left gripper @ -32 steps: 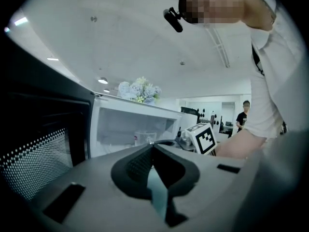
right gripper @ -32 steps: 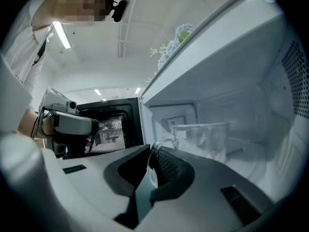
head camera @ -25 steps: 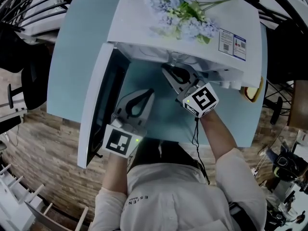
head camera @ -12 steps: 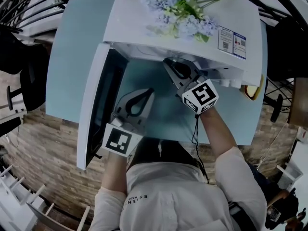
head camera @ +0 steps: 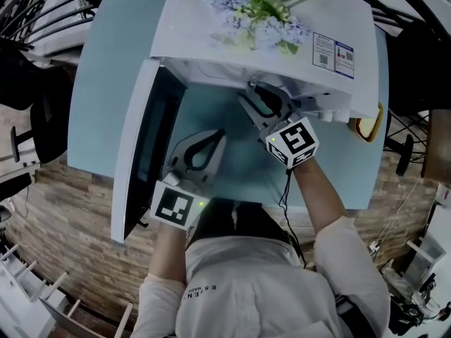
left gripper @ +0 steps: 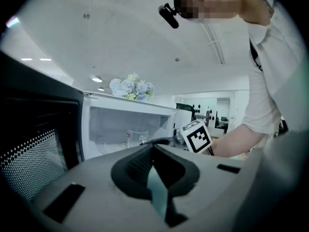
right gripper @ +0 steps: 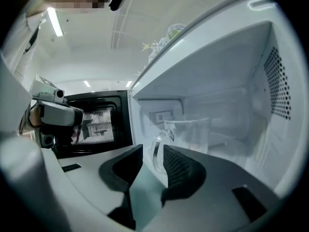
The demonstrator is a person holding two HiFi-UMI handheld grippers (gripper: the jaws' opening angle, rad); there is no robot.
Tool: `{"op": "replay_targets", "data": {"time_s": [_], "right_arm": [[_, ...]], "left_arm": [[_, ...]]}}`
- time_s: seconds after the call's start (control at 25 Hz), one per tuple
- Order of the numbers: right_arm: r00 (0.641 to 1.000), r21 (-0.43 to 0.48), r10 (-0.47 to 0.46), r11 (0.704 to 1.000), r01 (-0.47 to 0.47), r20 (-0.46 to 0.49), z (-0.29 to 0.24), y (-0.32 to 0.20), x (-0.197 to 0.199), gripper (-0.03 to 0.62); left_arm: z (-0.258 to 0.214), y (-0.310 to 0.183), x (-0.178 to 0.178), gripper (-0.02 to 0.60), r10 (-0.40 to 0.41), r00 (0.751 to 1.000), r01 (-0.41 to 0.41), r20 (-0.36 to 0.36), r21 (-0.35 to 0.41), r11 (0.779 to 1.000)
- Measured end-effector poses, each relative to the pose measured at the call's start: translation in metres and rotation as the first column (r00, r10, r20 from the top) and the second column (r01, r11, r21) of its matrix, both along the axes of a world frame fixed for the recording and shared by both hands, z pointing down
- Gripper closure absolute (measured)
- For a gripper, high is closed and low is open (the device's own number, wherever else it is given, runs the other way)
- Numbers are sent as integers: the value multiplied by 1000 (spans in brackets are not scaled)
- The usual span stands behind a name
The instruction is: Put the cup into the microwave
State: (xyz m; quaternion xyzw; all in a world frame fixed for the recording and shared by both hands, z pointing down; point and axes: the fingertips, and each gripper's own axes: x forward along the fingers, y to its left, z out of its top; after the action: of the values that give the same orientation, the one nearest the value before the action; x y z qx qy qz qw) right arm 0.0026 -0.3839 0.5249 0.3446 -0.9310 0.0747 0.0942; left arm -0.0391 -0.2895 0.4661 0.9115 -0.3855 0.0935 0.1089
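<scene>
Inside the microwave [right gripper: 273, 81] sits the glass cup [right gripper: 193, 132], released by the right gripper [right gripper: 152, 153], jaws just opened; left gripper [left gripper: 150, 150] idles closed.

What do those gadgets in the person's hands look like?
The left gripper and right gripper are grey shells with black ribbed jaws, each bearing a black-and-white marker cube. A black cable trails from the right one. The sleeves are white.
</scene>
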Motion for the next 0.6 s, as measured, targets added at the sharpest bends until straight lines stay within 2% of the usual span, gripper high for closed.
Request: {"op": "replay_targets", "data": {"time_s": [0.2,0.4,0.6], "right_arm": [[999,-5,51,999,-51,10,-6,9,15,470],[994,9,97,995,-98,51,-35,35,33,470],[994,8,74,997,-75,78,-64,69,35,473]], "left_arm": [[-7,5,0,580,-13,1000,13,3,13,1000],[-22,14,9,580,-6,1000,6,7,42,999],[-44,27,18,580,1,1000,-1,7,72,997]]}}
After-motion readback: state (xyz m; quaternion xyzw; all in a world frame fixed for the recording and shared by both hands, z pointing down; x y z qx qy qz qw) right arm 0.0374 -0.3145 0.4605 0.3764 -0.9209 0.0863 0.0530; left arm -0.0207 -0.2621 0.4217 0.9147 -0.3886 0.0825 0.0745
